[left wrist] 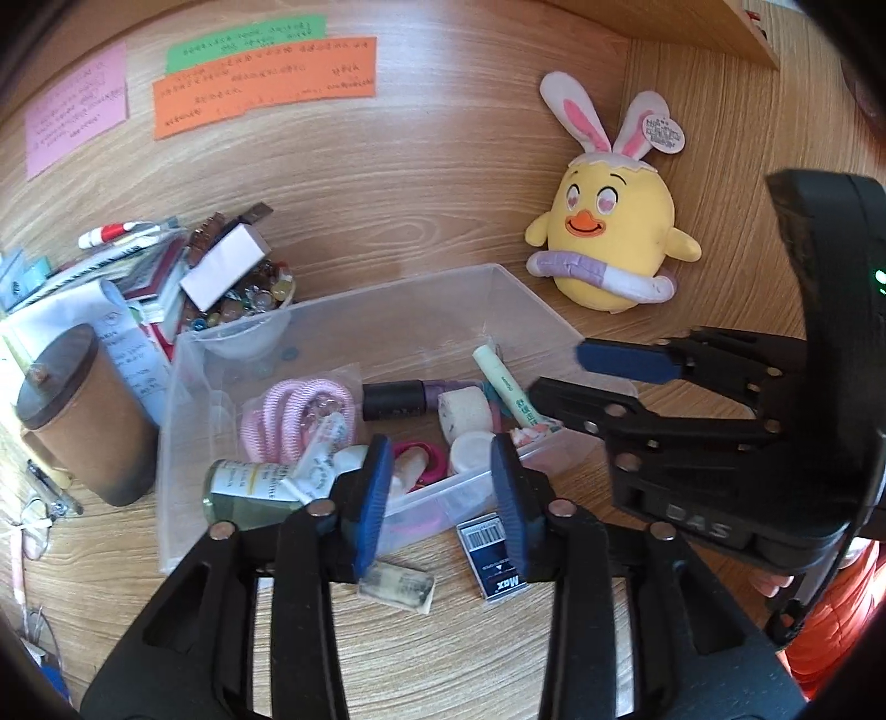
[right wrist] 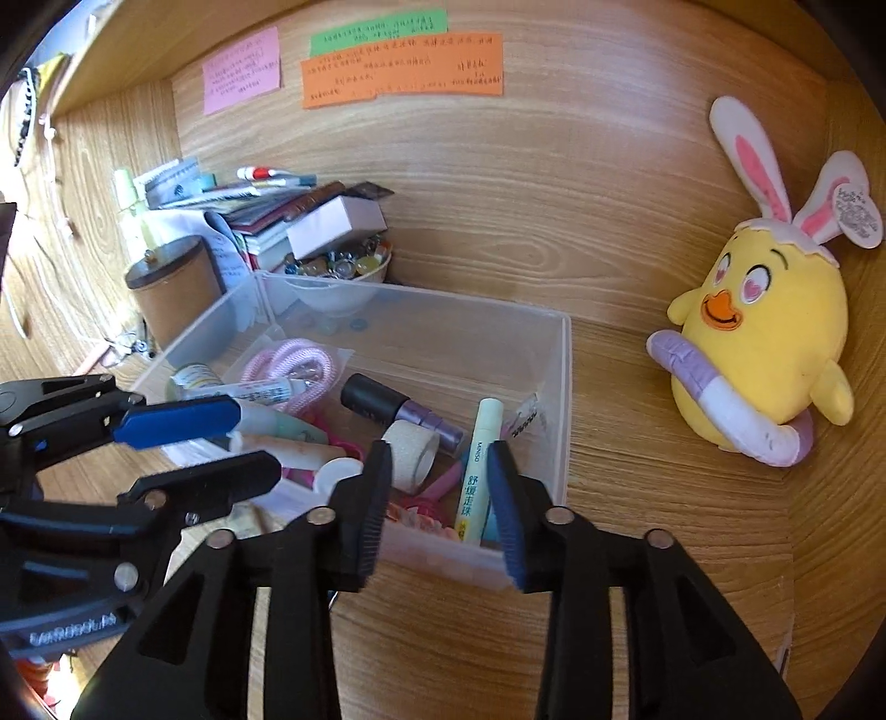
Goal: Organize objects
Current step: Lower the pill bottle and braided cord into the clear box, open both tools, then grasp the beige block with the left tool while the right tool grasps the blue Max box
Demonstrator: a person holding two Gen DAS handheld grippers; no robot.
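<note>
While both views look along a wood-grain desk (left wrist: 443, 653) backed by a matching wooden wall (right wrist: 554, 183), 3 paper notes hang on that wall: an orange note (right wrist: 404, 72), a pink note (right wrist: 241, 69) and a green note (right wrist: 379, 27). A yellow chick plush (right wrist: 769, 343) with rabbit ears leans in the right corner, well apart from everything else.

Next in size is the clear plastic box (right wrist: 565, 399) at the middle of the desk. Inside lie a pink cord (left wrist: 293, 421), a small glass bottle (left wrist: 243, 493), a black-and-purple tube (right wrist: 398, 410), a pale green stick (right wrist: 479, 459), a beige tape roll (right wrist: 412, 451) and a white round lid (left wrist: 470, 451), all jumbled and touching.

Left of the box stands a brown cylindrical jar (left wrist: 88, 421) with a dark lid, and behind it a stack of books and papers (right wrist: 266, 216). A white bowl of glass beads (right wrist: 338, 277) sits just behind the box, with a small white carton (right wrist: 335, 224) resting on top.

On the desk just in front of the box lie a dark blue Max staple box (left wrist: 493, 554) and a worn eraser (left wrist: 396, 587).

The left gripper (left wrist: 440, 498) hovers over the box's near wall, jaws spread wide and holding nothing. The right gripper (right wrist: 443, 504) is likewise wide apart and empty, above the box's near right end.
</note>
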